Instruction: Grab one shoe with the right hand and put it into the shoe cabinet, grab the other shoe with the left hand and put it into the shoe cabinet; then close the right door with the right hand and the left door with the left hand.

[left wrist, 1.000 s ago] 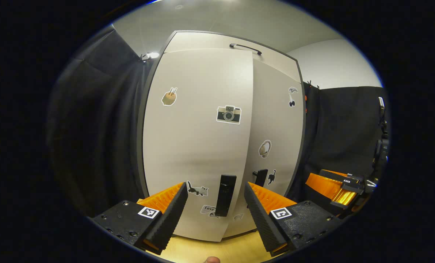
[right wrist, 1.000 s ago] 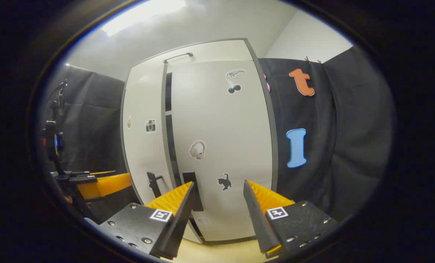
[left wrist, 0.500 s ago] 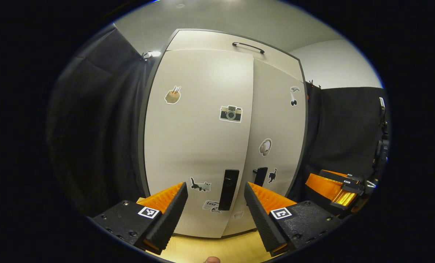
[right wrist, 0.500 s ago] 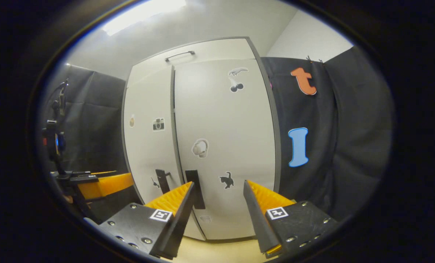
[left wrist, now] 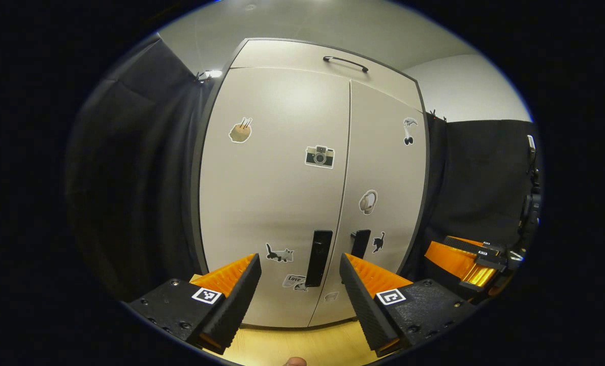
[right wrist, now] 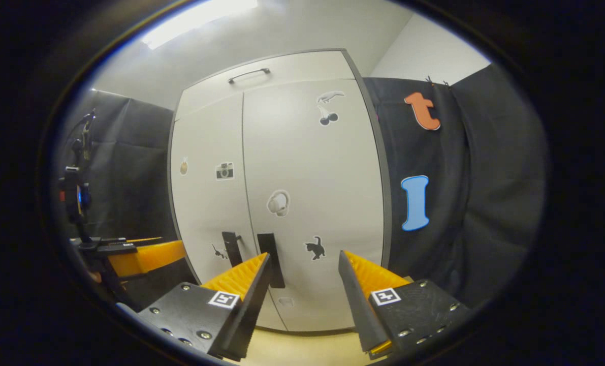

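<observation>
The pale shoe cabinet stands straight ahead with both doors flush and only a thin seam between them. In the left gripper view its left door (left wrist: 277,193) and right door (left wrist: 383,173) each carry a black handle (left wrist: 318,251) low down. My left gripper (left wrist: 298,284) is open, a short way back from the left door, nothing between its fingers. In the right gripper view the right door (right wrist: 312,203) faces me and my right gripper (right wrist: 302,284) is open and holds nothing, just short of that door's black handle (right wrist: 269,259). The shoes are hidden behind the doors.
Stickers dot both doors. Black cloth hangs on either side of the cabinet. The right gripper (left wrist: 467,259) shows at the right edge of the left gripper view, the left gripper (right wrist: 139,256) at the left edge of the right gripper view. Pale wooden floor (left wrist: 302,345) lies below.
The left door has swung fully shut: the dark gap beside the right door has narrowed to a thin seam. Both grippers stay open and hardly move.
</observation>
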`<action>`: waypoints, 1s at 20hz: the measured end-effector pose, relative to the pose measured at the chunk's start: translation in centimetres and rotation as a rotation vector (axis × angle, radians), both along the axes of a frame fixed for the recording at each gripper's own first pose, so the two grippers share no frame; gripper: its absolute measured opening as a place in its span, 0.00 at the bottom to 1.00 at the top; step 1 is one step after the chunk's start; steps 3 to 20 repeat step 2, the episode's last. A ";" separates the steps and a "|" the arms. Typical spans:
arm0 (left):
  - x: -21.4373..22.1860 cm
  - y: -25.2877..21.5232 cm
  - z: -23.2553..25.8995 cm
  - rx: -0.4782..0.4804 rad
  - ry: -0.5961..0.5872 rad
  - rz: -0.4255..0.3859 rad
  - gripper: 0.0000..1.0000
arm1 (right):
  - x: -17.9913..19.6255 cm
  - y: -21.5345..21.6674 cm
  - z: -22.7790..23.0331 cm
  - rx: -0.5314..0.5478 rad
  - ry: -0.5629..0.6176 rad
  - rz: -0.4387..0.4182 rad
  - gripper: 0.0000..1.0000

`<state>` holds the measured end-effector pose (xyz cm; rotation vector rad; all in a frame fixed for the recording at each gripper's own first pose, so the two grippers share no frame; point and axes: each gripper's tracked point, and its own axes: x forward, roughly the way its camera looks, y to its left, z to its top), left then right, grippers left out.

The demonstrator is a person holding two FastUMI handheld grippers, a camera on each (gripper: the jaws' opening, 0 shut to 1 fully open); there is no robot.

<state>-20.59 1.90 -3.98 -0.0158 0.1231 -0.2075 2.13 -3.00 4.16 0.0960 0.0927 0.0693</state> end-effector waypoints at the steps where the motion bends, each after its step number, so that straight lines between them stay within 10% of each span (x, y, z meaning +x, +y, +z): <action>1: 0.0 -0.1 0.0 0.000 0.001 -0.001 0.95 | 0.0 0.0 0.0 0.001 0.000 0.000 0.75; 20: 0.0 -0.1 0.0 0.000 0.002 -0.002 0.90 | 0.0 -0.1 0.0 0.001 0.002 0.000 0.75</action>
